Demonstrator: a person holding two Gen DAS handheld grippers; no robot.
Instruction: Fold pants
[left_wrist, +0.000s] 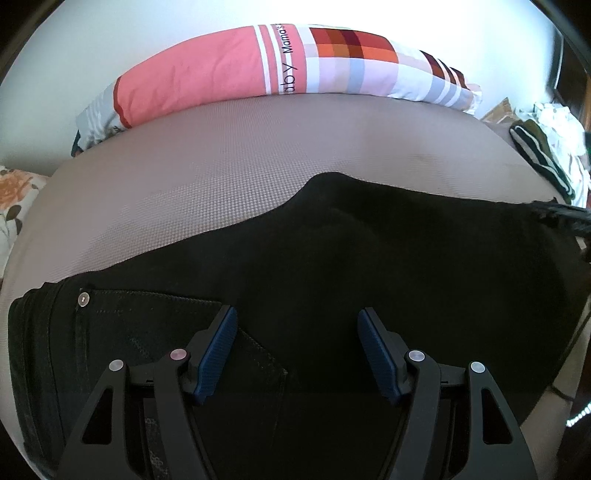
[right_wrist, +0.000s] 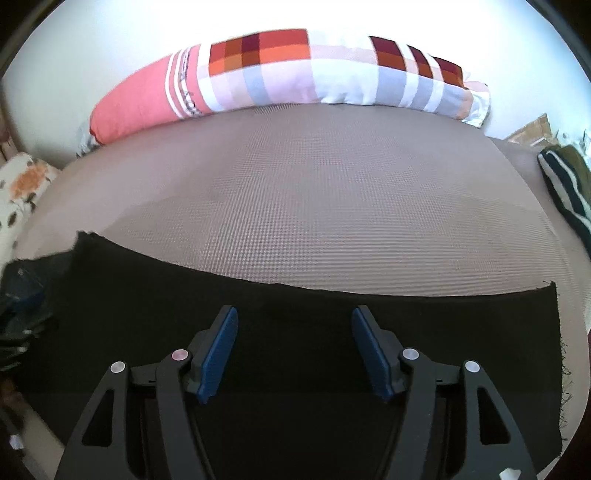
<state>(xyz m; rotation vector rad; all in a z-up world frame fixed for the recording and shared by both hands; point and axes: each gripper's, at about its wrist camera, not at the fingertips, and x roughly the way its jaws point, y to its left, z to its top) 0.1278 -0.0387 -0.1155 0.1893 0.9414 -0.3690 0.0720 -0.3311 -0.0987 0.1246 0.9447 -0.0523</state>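
- left wrist view: the left gripper (left_wrist: 297, 321) hangs over black pants (left_wrist: 369, 266) lying flat on a taupe mat (left_wrist: 221, 170). its blue pads (left_wrist: 218, 350) stand well apart, with nothing pinched between them; whether the tips touch the cloth cannot be told.
- only this view shows the waist end: a back pocket (left_wrist: 177, 332) with pale stitching under the left pad, and a metal rivet (left_wrist: 83, 299) near the waistband at the left edge.
- a patchwork pillow (left_wrist: 277, 70) in pink, orange and grey lies along the mat's far edge; printed letters on it are readable here.
- a pile of clothes (left_wrist: 546, 147) sits at the far right, a floral cloth (left_wrist: 18, 199) at the left.
- right wrist view: the right gripper (right_wrist: 294, 317) is over the leg end of the pants (right_wrist: 332, 325), jaws apart and holding nothing.
- only this view shows the raw, frayed hem (right_wrist: 559, 350) at the right, and more bare mat (right_wrist: 314, 192) beyond the pants.
- the pillow (right_wrist: 295, 74) lies at the back, its lettering blurred; a striped garment (right_wrist: 565, 192) lies at the right edge.
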